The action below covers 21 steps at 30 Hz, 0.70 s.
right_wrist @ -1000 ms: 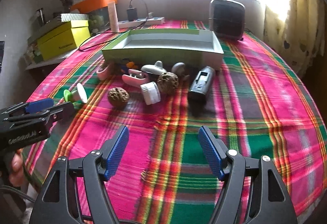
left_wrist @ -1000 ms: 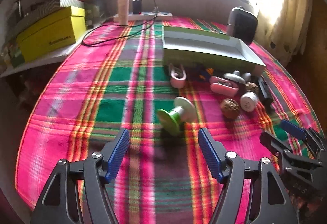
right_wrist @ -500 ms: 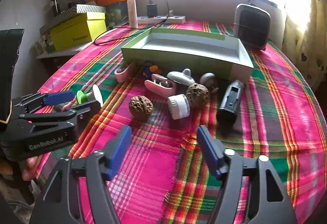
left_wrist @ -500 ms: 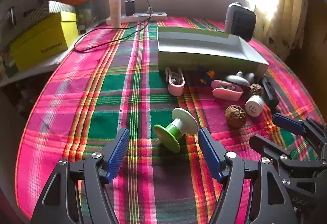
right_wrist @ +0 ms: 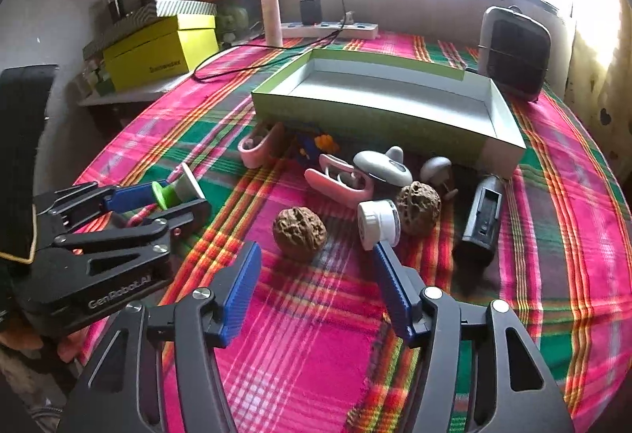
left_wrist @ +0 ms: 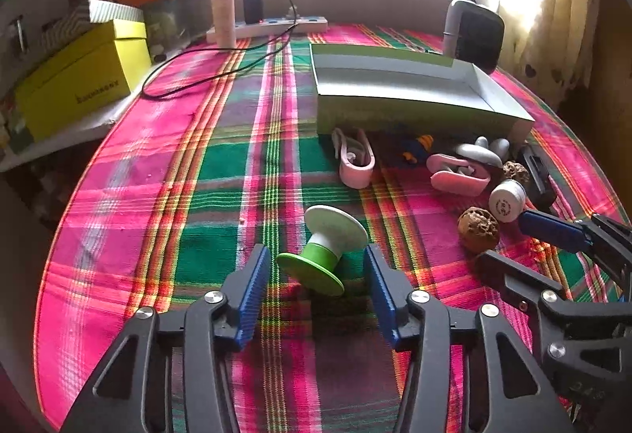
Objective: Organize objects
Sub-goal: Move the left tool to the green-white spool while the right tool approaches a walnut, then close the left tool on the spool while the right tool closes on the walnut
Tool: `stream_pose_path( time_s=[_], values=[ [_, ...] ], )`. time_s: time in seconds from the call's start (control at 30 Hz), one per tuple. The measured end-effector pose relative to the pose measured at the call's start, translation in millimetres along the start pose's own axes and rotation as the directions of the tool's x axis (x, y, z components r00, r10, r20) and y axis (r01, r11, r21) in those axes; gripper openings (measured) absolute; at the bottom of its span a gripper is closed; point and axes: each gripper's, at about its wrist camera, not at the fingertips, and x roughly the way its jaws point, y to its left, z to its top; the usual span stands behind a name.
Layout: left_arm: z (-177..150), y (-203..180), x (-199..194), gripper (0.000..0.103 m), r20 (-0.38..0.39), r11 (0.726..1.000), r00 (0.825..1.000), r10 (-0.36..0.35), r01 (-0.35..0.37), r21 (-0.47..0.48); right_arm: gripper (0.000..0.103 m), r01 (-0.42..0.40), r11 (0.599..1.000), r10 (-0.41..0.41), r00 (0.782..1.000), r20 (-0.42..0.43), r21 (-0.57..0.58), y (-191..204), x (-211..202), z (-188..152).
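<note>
Left wrist view: left gripper (left_wrist: 316, 275) jaws spread astride the green spool (left_wrist: 326, 255), probably untouched; right gripper (right_wrist: 316, 267) released toward walnut (right_wrist: 299, 232), tray (right_wrist: 395, 125) empty.

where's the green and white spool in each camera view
Left wrist: the green and white spool lies low centre, tipped on its side between the open fingers of the left gripper.
Right wrist: the spool lies at mid-left, between those same fingers.
Shared landmark: the green tray beyond it.
</note>
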Motion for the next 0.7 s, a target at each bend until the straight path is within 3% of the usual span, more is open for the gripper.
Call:
stream_pose_path(
  time_s=[0.27, 0.7],
  values=[
    [3.1, 5.9, 1.0, 0.030, -0.004, 1.000, 1.000, 0.001, -0.001, -0.007, 0.052, -0.009, 1.000, 0.009, 1.000, -0.015, -0.024, 4.8, 6.8, 6.3],
    [7.7, 5.1, 2.9, 0.029, -0.012, 1.000, 1.000, -0.028, 0.028, 0.003, 0.031, -0.015, 0.999, 0.014, 0.999, -0.042, -0.030, 3.6, 14.8, 10.5]
  ],
)
